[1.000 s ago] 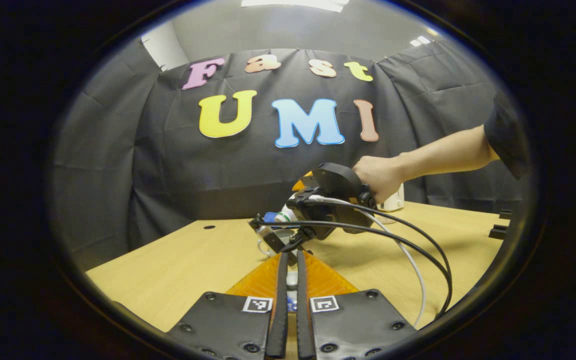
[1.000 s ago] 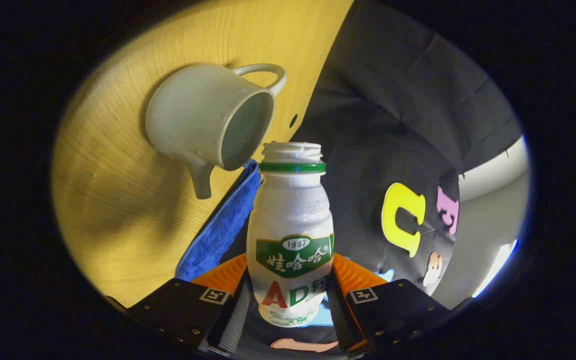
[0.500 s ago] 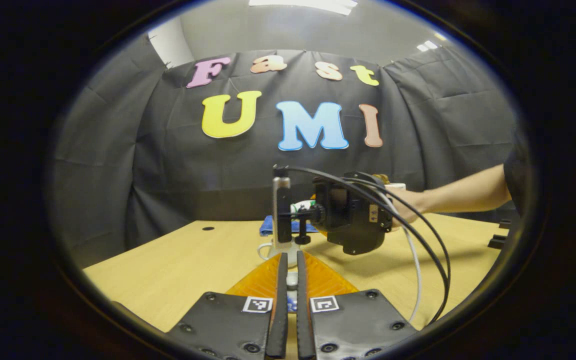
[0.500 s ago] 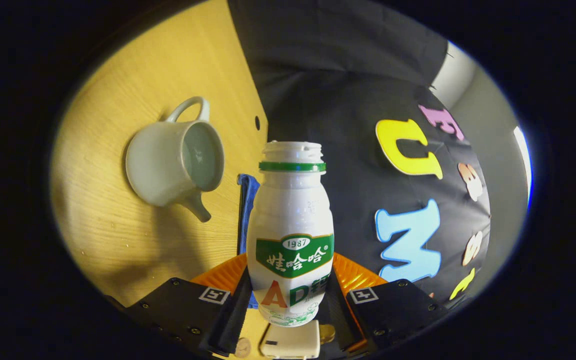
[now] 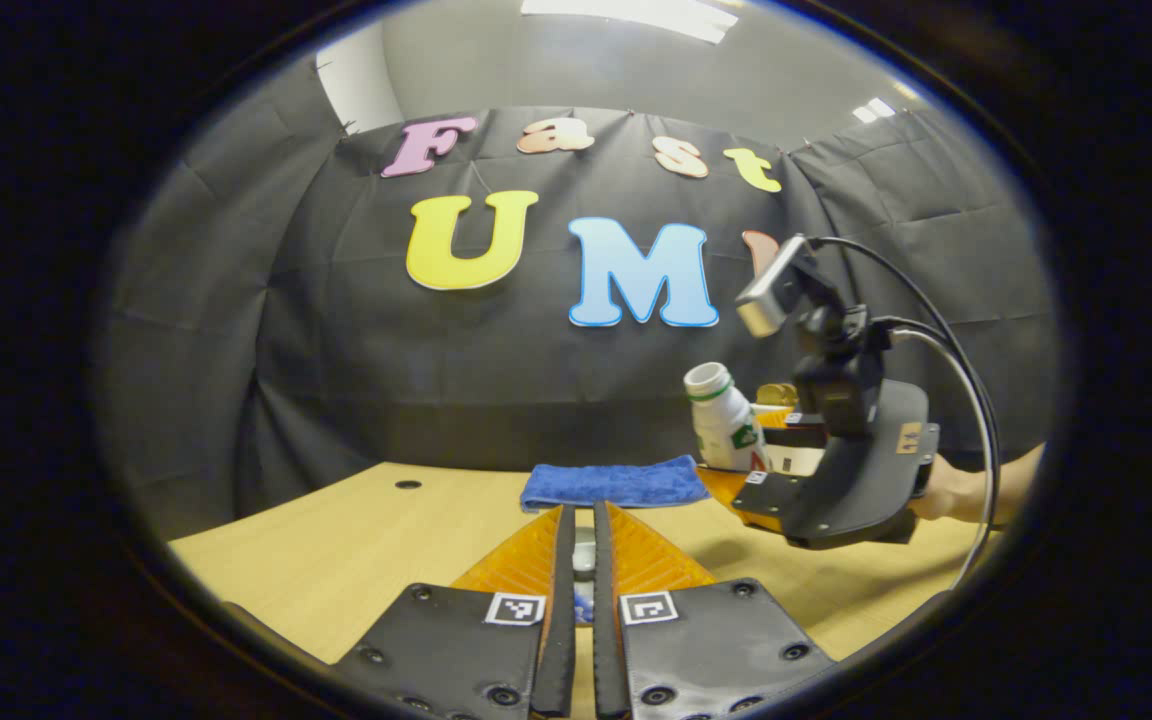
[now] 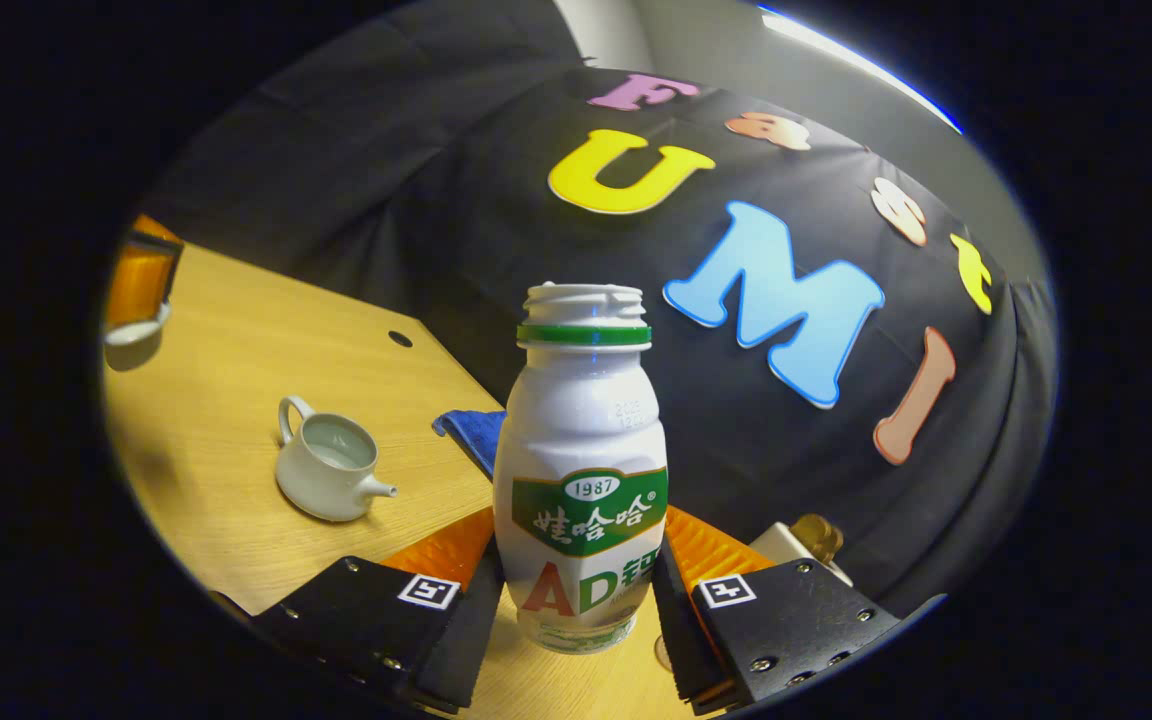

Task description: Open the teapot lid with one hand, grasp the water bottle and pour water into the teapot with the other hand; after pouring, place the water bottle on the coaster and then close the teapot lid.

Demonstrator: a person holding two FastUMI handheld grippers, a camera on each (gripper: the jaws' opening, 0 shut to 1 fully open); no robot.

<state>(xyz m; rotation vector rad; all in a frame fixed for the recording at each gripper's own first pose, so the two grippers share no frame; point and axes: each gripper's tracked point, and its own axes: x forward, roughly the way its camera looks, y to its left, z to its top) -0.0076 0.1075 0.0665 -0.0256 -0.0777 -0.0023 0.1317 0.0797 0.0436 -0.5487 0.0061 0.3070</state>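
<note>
1. Left gripper view. Left tongs [image 5: 577, 600]: fingers nearly together, pinching a small pale knob low between them, judged the teapot lid. Right tongs [image 5: 751, 470], across the table and to the right, have swung from a tipped pose over the pot to nearly upright, carrying the water bottle [image 5: 726, 420], neck up with a slight lean. A hand [image 5: 946, 492] shows behind them.
2. Same view, surface and room. Light wood table [image 5: 356, 540] with a small round hole; folded blue cloth [image 5: 611, 482] at the far edge; black cloth wall behind; ceiling lights above.
3. Right gripper view. Right tongs [image 6: 576, 590]: clamped on the water bottle [image 6: 581, 470], uncapped. Teapot [image 6: 324, 468], lidless, has dropped from close under the bottle mouth to well apart, lower left, with liquid inside.
4. Same view, reading: pouring looks finished; the bottle goes next to the coaster. A pale square thing [image 6: 796, 548] beside the bottle may be it; I cannot tell.
5. Same view, surface: same wood table [image 6: 266, 350], blue cloth [image 6: 471, 435] behind the bottle.
</note>
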